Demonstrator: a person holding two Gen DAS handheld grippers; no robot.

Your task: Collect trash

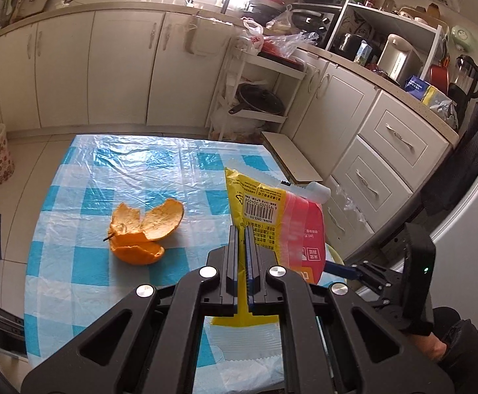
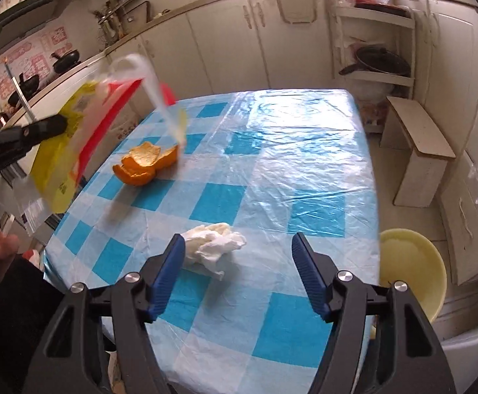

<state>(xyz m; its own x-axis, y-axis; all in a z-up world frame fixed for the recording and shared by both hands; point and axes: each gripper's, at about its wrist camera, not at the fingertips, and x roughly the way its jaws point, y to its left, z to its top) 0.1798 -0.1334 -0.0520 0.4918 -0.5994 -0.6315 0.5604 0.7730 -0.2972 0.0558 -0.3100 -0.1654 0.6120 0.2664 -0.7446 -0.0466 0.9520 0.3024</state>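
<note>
Snack wrapper [image 1: 281, 210] | clamped in left gripper [image 1: 242, 229] | lower edge apparently hidden

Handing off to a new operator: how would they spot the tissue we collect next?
Find the blue-and-white checked tablecloth. The crumpled white tissue lies on its near part, just ahead of the open right gripper. Unlike the orange peel farther back, it is white and wadded.
</note>
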